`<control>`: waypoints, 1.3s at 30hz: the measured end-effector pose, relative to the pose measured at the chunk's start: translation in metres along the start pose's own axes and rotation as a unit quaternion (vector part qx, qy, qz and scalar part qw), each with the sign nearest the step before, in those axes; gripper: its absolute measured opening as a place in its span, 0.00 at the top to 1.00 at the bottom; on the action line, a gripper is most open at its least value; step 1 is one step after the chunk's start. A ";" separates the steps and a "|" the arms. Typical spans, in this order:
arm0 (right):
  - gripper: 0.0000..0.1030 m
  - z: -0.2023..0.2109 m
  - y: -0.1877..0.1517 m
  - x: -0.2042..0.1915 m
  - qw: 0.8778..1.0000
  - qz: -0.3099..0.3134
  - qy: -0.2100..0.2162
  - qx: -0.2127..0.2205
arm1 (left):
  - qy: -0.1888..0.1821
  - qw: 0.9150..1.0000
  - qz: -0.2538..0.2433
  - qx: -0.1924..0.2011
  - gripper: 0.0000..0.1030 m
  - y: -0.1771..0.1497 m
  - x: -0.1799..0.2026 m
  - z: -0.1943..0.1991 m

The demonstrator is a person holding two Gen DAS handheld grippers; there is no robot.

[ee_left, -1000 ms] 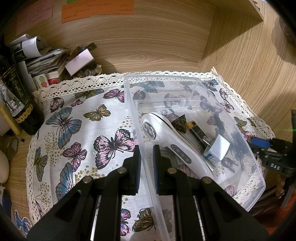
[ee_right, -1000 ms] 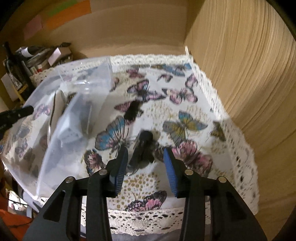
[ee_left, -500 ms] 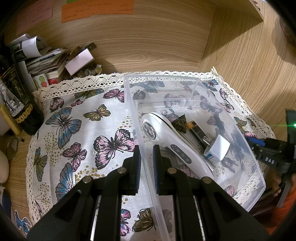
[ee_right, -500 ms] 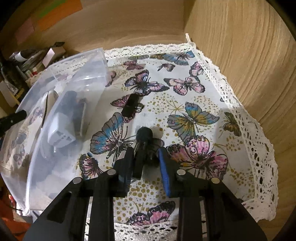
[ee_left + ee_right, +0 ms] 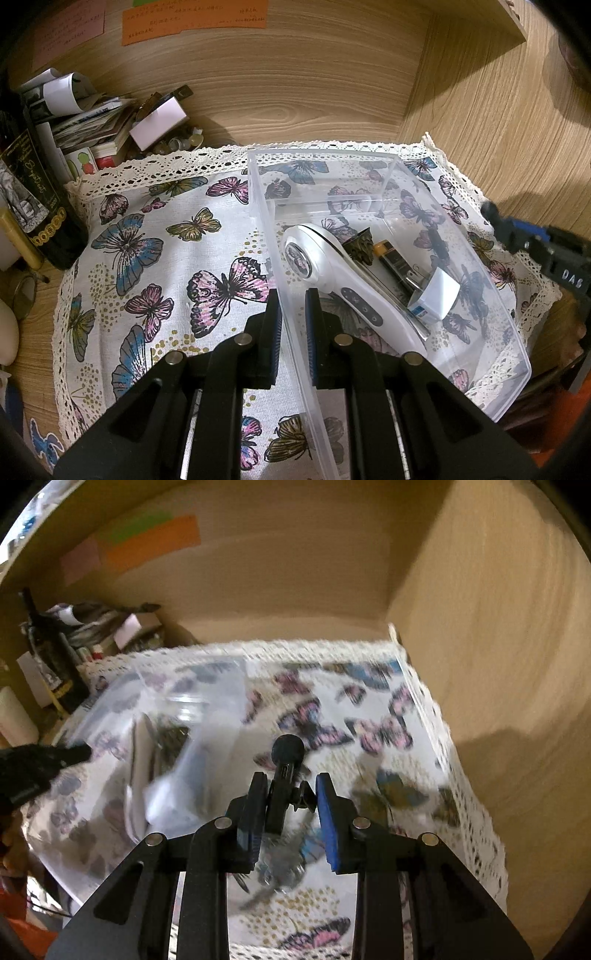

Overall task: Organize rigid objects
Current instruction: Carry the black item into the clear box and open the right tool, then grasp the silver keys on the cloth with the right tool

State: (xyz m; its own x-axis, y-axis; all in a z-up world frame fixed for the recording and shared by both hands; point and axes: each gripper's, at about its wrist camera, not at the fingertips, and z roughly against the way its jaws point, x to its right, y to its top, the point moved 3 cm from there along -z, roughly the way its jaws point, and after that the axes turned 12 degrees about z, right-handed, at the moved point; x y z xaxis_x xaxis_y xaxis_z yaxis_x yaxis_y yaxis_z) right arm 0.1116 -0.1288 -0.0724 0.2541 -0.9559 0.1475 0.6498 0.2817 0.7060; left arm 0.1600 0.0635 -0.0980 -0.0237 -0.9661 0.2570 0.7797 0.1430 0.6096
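Observation:
A clear plastic box (image 5: 388, 162) sits on the butterfly cloth (image 5: 166, 258). My left gripper (image 5: 293, 295) is shut on the box's near left wall. Inside lie a white handheld device (image 5: 325, 258), a dark cone-shaped piece (image 5: 360, 245), a battery (image 5: 391, 258) and a white plug (image 5: 436, 291). My right gripper (image 5: 288, 786) is shut on a small black clip-on microphone (image 5: 287, 749), held above the cloth just right of the blurred box (image 5: 192, 686). The right gripper (image 5: 513, 232) also shows at the box's right side in the left wrist view.
A dark wine bottle (image 5: 37, 206) and a pile of papers and small boxes (image 5: 110, 122) crowd the back left corner. A wooden back wall with sticky notes (image 5: 192, 18) and a wooden side wall (image 5: 498, 110) close in the cloth.
The right gripper's jaws closed around the black microphone lying on the cloth, then lifted it. The left gripper kept its hold on the box wall and did not move.

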 end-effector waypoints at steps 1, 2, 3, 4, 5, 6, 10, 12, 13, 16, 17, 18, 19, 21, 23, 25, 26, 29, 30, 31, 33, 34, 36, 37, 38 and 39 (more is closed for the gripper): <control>0.76 0.001 0.004 -0.003 1.000 0.006 0.002 0.005 | 0.000 1.000 0.000 0.000 0.90 0.000 0.000 0.000; 0.76 0.001 0.009 -0.007 1.000 0.013 0.005 0.011 | 0.000 1.000 0.000 0.000 0.90 0.000 0.000 0.000; 0.76 0.002 0.012 -0.011 1.000 0.018 0.008 0.015 | 0.000 1.000 0.000 0.000 0.90 0.000 0.000 0.000; 0.76 0.001 0.015 -0.014 0.999 0.023 0.012 0.018 | 0.000 1.000 0.000 0.000 0.90 0.000 0.000 0.000; 0.76 0.001 0.019 -0.019 0.999 0.030 0.016 0.022 | 0.000 1.000 0.000 0.000 0.90 0.000 0.000 0.000; 0.76 0.001 0.022 -0.023 0.999 0.035 0.019 0.025 | 0.000 1.000 0.000 0.000 0.90 0.000 0.000 0.000; 0.76 -0.007 0.031 -0.043 0.997 0.059 0.036 0.028 | 0.000 1.000 0.000 0.000 0.90 0.000 0.000 0.000; 0.76 -0.012 0.034 -0.054 0.996 0.073 0.044 0.024 | 0.000 1.000 0.000 0.000 0.90 0.000 0.000 0.000; 0.76 -0.016 0.036 -0.060 0.995 0.081 0.048 0.021 | 0.000 1.000 0.000 0.000 0.90 0.000 0.000 0.000; 0.76 -0.024 0.037 -0.069 0.994 0.097 0.058 0.011 | 0.000 1.000 0.000 0.000 0.90 0.000 0.000 0.000; 0.76 -0.028 0.038 -0.073 0.993 0.103 0.062 0.006 | 0.000 1.000 0.000 0.000 0.90 0.000 0.000 0.000; 0.76 -0.032 0.038 -0.075 0.992 0.106 0.065 0.001 | 0.000 1.000 0.000 0.000 0.90 0.000 0.001 0.000; 0.76 -0.036 0.039 -0.078 0.992 0.109 0.069 -0.007 | 0.000 1.000 0.000 0.000 0.90 0.000 0.001 0.000; 0.76 -0.043 0.038 -0.083 0.990 0.114 0.081 -0.021 | 0.000 1.000 0.001 0.000 0.90 0.000 0.000 0.000; 0.76 -0.050 0.036 -0.089 0.988 0.121 0.090 -0.035 | -0.001 1.000 0.001 0.000 0.90 0.001 0.000 0.000; 0.76 -0.054 0.034 -0.093 0.986 0.126 0.097 -0.047 | 0.000 1.000 0.001 0.000 0.89 0.001 0.000 -0.001; 0.76 -0.054 0.033 -0.096 0.986 0.132 0.095 -0.045 | 0.000 1.000 0.001 0.000 0.89 0.001 0.000 0.000; 0.76 -0.054 0.031 -0.099 0.984 0.139 0.097 -0.048 | -0.001 1.000 0.001 -0.001 0.89 0.001 0.000 0.000; 0.75 -0.053 0.031 -0.099 0.984 0.139 0.097 -0.048 | -0.001 1.000 0.001 -0.001 0.89 0.001 0.000 0.000; 0.75 -0.051 0.031 -0.098 0.985 0.138 0.096 -0.046 | -0.001 1.000 0.001 -0.001 0.89 0.001 0.001 0.000; 0.75 -0.047 0.031 -0.096 0.986 0.134 0.094 -0.041 | -0.001 1.000 0.001 -0.001 0.89 0.001 0.000 0.000; 0.73 -0.046 0.032 -0.095 0.986 0.132 0.093 -0.038 | -0.001 1.000 0.001 -0.001 0.89 0.001 0.001 0.000; 0.71 -0.039 0.034 -0.090 0.988 0.125 0.087 -0.029 | 0.000 1.000 0.001 0.000 0.89 0.001 0.001 0.000; 0.70 -0.036 0.034 -0.087 0.989 0.121 0.085 -0.025 | 0.000 1.000 0.001 0.000 0.89 0.001 0.000 0.000; 0.69 -0.032 0.035 -0.083 0.990 0.116 0.081 -0.019 | 0.000 1.000 0.001 0.000 0.89 0.001 0.000 0.000; 0.68 -0.027 0.035 -0.079 0.991 0.111 0.076 -0.014 | 0.000 1.000 0.001 0.000 0.89 0.001 0.000 0.000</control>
State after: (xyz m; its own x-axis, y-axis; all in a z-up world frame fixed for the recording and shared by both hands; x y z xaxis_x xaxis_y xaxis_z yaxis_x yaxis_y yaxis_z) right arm 0.1342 -0.0414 -0.0778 0.4956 -0.8476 0.1897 0.5851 0.4873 0.6482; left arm 0.1607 0.0631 -0.0978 -0.0230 -0.9657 0.2585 0.7804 0.1443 0.6084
